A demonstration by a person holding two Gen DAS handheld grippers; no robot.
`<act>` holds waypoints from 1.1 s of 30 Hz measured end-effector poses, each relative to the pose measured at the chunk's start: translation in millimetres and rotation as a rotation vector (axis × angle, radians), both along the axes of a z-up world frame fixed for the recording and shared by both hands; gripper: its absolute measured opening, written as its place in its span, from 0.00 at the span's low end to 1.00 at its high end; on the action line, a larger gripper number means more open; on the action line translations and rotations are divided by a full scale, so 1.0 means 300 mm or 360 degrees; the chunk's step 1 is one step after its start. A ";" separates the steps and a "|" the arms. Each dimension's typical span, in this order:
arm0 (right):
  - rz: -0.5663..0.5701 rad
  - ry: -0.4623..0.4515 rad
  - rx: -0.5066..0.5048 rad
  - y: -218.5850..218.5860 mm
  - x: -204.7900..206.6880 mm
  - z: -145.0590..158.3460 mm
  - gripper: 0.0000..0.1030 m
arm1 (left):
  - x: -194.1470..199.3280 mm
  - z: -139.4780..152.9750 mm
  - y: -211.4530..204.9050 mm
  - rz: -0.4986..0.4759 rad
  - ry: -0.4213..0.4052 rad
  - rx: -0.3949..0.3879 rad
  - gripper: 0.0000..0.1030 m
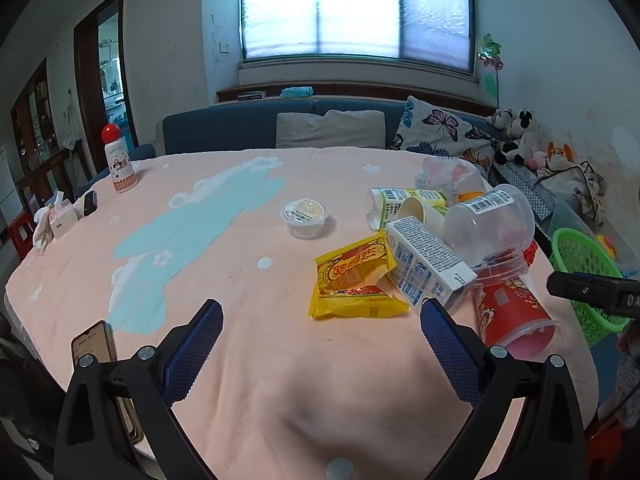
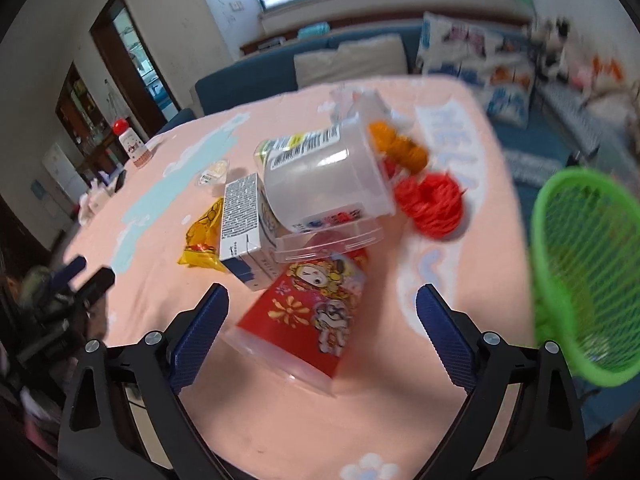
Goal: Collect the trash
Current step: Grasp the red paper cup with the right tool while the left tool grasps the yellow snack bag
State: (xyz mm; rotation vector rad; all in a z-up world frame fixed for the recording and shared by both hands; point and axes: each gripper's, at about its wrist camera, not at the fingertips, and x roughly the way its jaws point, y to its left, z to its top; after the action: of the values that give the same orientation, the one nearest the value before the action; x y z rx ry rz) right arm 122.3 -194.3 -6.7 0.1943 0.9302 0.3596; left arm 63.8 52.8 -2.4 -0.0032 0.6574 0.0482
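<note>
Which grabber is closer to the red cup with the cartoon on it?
Right. The right gripper hangs just over the red cup, its fingers open on either side. The left gripper sits off beside it, over bare cloth.

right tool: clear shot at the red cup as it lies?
Probably yes. The right tool is open, and the red cup lies on its side between its fingers with nothing in front; the clear tub rests only on its far end.

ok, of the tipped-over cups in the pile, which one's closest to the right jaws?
The red cartoon-print cup, lying on its side with its clear rim toward the open right gripper. The frosted barcode tub lies behind it, farther away.
</note>
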 end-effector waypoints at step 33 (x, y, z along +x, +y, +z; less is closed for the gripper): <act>0.0018 0.0566 0.0411 -0.062 0.158 -0.197 0.71 | 0.323 -0.200 -0.064 -0.0359 0.0227 0.0092 0.81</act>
State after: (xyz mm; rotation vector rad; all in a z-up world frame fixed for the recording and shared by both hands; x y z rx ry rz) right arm 169.8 -212.7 -65.7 0.5020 1.2342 0.4648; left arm 160.7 33.6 -62.5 0.1310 0.7951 -0.1512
